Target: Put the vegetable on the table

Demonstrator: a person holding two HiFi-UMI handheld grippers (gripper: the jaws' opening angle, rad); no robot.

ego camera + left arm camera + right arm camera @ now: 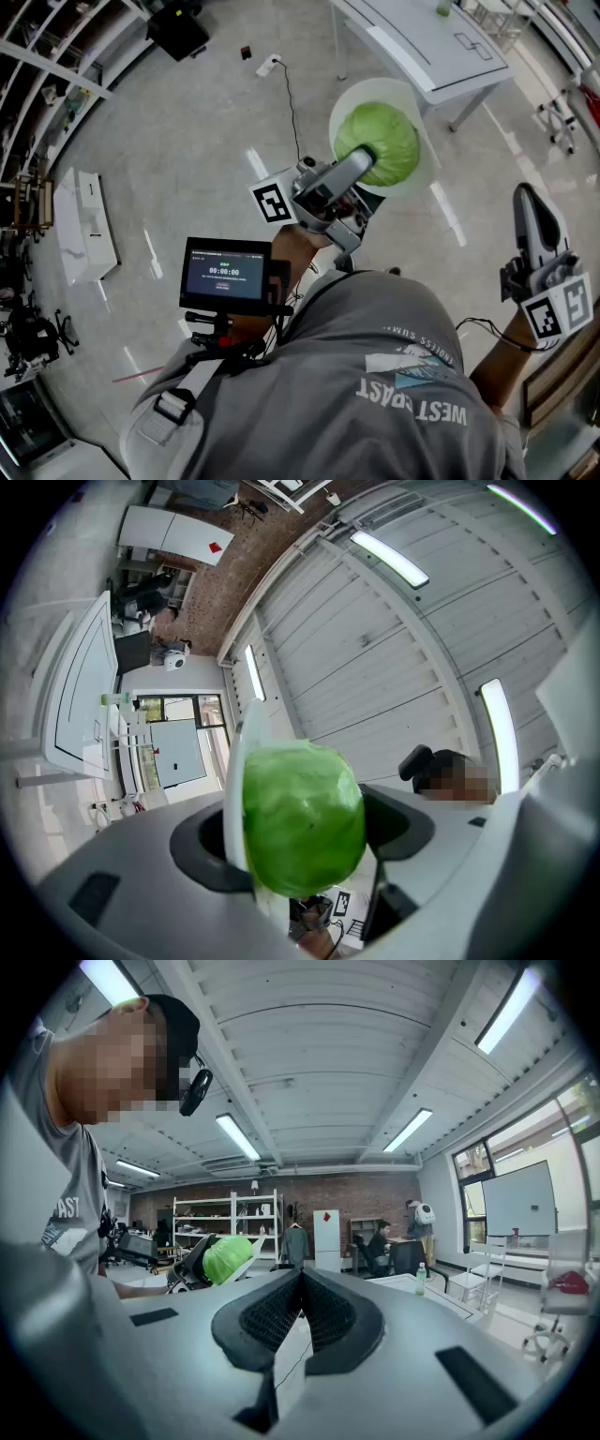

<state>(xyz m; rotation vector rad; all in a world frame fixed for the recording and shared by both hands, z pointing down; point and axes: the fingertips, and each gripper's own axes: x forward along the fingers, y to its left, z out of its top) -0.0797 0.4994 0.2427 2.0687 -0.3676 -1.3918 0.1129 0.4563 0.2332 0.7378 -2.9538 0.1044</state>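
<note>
Upper centre of the head view: a green cabbage (380, 142) lying on a round white plate (412, 98), both carried above the grey floor (187, 141). Gripped from the lower left by the left gripper (361, 167), with one jaw lying over the cabbage's near side and the marker cube just left of the gripper body.

In the left gripper view, jaws set wide and closed on the load. Plate (236, 761) seen edge-on against the left pad. Cabbage (302, 817) fills the gap across to the right pad.

Upper right of the head view: a white table (412, 42). Cabbage not on it, but just below and left of its near corner in the frame, with the plate rim close to the table edge.

Far right of the head view: the right gripper (528, 202), pointing up the frame, well apart from the cabbage. In the right gripper view, jaws pressed together at the tips (300, 1283), nothing between them.

Left of centre in that view, small and far off: the cabbage (223, 1258). Right of centre: the table (412, 1290), with a bottle (419, 1279) standing on it.

Lower left of centre in the head view: a dark screen (225, 275), just in front of a grey shirt (375, 375).
</note>
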